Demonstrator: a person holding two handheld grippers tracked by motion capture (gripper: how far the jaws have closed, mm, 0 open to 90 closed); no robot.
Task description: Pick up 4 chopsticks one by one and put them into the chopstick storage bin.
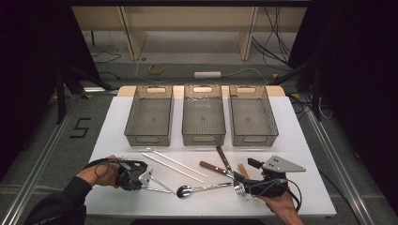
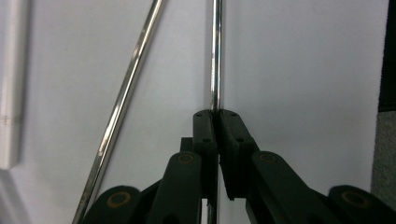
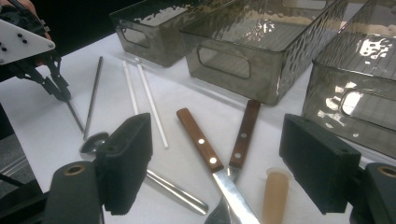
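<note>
Shiny metal is what the left gripper [image 2: 215, 113] has pinched: its two black jaws are squeezed tight on one thin steel chopstick [image 2: 215, 56], which lies on the white table [image 1: 300, 140] in front of the left bin [image 1: 149, 115]. A second steel chopstick [image 2: 126, 93] lies just beside it, not grabbed. The right gripper [image 3: 215, 154] has its jaws wide apart and holds nothing; it hangs over the two wooden-handled knives [image 3: 201, 140], in front of the right bin [image 1: 252, 115]. All three bins look empty, so I think the sorting has only begun. The spoon [image 1: 185, 191], the two white sticks [image 1: 173, 165] and everything else must be put away too.
</note>
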